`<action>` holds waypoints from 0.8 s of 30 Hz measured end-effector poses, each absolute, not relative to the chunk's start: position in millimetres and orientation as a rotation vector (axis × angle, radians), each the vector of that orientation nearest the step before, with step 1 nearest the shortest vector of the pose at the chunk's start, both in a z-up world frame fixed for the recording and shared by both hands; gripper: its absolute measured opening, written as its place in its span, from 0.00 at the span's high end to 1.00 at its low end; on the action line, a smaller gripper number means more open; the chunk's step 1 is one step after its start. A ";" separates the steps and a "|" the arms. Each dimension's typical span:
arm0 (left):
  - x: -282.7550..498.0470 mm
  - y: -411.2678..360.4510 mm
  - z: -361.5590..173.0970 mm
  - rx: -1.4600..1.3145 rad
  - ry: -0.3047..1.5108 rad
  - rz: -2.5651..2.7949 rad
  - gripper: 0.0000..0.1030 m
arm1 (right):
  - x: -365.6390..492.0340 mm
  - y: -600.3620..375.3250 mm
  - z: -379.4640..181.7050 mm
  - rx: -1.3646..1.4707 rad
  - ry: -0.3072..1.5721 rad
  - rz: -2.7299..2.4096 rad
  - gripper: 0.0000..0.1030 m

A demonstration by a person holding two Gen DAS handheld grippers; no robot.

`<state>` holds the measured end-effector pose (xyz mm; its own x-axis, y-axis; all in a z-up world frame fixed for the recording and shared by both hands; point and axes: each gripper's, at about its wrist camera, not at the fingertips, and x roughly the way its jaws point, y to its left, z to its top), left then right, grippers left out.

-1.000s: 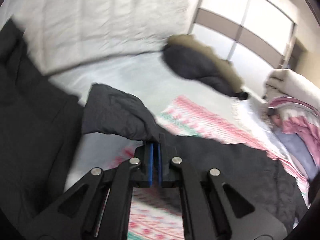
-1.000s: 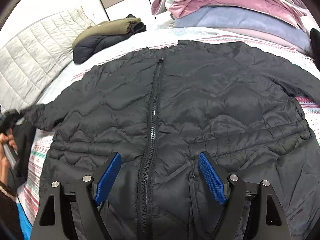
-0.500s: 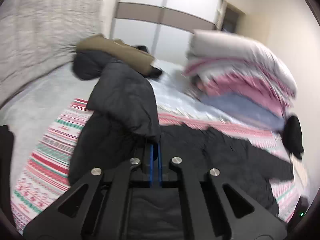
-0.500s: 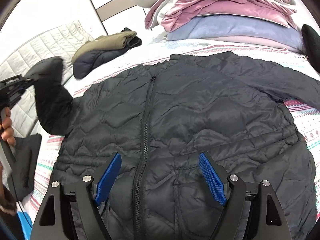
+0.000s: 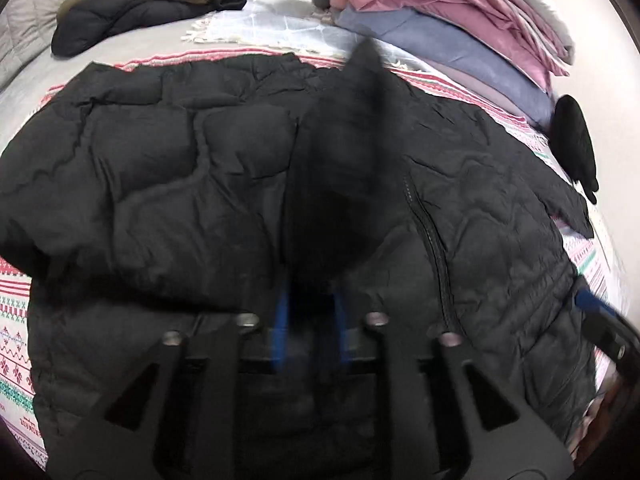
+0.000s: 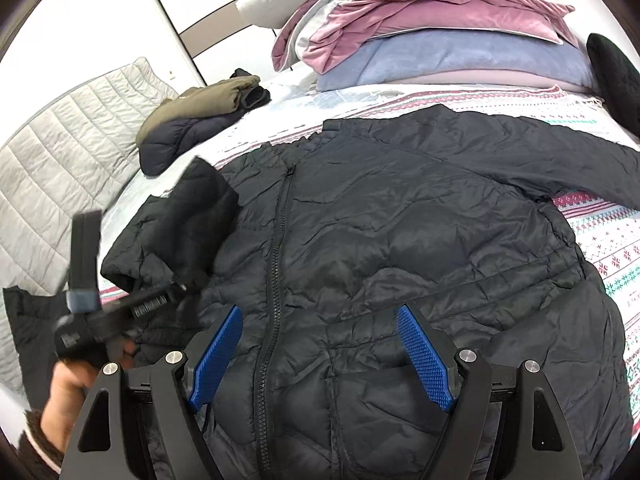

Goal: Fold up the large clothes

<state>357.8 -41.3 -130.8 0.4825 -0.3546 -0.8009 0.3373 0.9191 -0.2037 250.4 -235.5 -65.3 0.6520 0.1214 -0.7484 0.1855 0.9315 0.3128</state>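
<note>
**Quilted jacket spread on the bed, one sleeve over its front**

A black quilted puffer jacket [image 6: 400,240] with wavy stitched panels and a toothed centre zip lies flat, front up, on a bed covered by a white woven blanket with red and green bands [image 6: 600,240]. Its soft, crumpled sleeve [image 5: 340,184] lies across the chest, the cuff between the left gripper [image 5: 310,320], whose blue fingers are opening. The right gripper [image 6: 320,348] hovers over the hem, ridged blue fingers wide, gripping nothing. Behind sit a folded olive and navy coat [image 6: 200,120] and plush pink and blue stacked bedding [image 6: 440,32].
</note>
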 end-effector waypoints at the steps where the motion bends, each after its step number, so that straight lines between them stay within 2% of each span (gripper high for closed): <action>1: 352.7 -38.8 -127.1 -0.027 0.969 -0.429 0.42 | 250.2 -234.6 -65.1 0.377 0.866 -0.036 0.21; 2: 346.1 -34.5 -120.4 -0.043 0.956 -0.430 0.22 | 249.8 -233.5 -65.2 0.373 0.867 -0.037 0.21; 3: 341.1 -31.0 -114.2 -0.055 0.943 -0.432 0.18 | 250.3 -232.6 -65.3 0.368 0.868 -0.037 0.21; 10: 306.8 10.9 -81.9 -0.061 0.896 -0.358 0.16 | 251.0 -224.2 -64.0 0.341 0.870 -0.029 0.21; 13: 301.6 36.4 -78.5 -0.073 0.879 -0.284 0.11 | 251.5 -219.8 -62.3 0.340 0.872 -0.013 0.21; 17: 298.5 64.1 -85.8 -0.089 0.850 -0.197 0.03 | 251.7 -207.0 -60.0 0.338 0.886 0.038 0.20; 24: 312.2 106.3 -101.3 -0.141 0.910 -0.109 0.03 | 264.8 -179.8 -59.0 0.365 0.940 0.147 0.14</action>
